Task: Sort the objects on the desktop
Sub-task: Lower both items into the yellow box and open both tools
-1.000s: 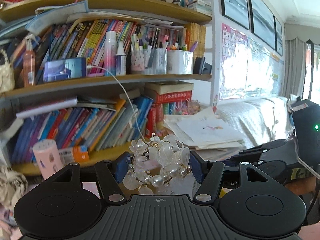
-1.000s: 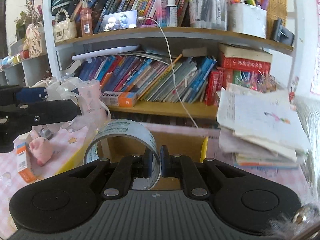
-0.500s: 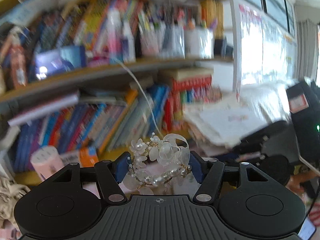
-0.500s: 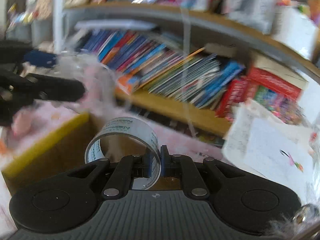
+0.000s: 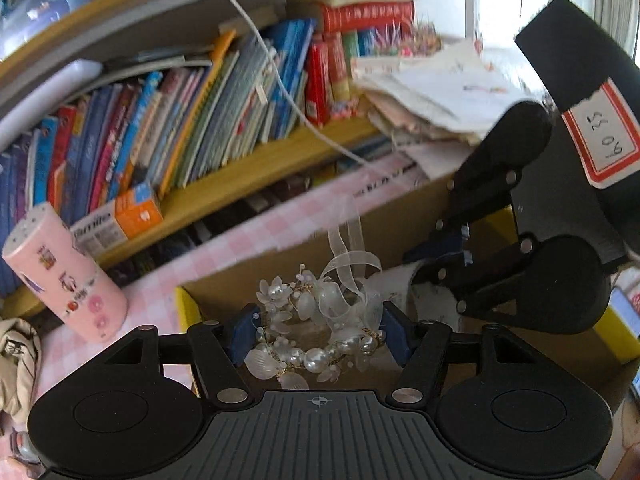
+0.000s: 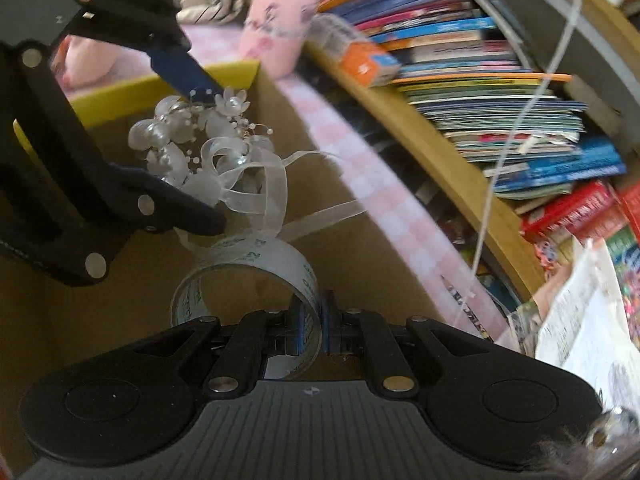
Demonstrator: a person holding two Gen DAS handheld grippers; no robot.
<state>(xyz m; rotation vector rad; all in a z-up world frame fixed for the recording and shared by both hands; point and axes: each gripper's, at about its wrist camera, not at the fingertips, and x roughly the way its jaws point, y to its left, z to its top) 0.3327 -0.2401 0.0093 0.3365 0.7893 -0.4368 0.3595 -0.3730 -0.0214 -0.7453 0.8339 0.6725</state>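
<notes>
A pearl and flower bracelet with a sheer ribbon sits between the blue pads of my left gripper, whose jaws are opening while the pads still touch it. It hangs over an open cardboard box with a yellow rim. In the right wrist view the left gripper holds the bracelet above the box. My right gripper is shut on the wall of a clear tape roll, just under the ribbon. From the left wrist view the right gripper points into the box with the tape roll.
A pink cylinder stands on the pink checked cloth left of the box. Behind it is a bookshelf with an orange carton, a hanging white cable and a paper stack. Both grippers are close together over the box.
Both grippers have come down and tipped toward the open box, which now fills the lower view. The right gripper rolled with the tape roll. The left jaws stand slightly wider.
</notes>
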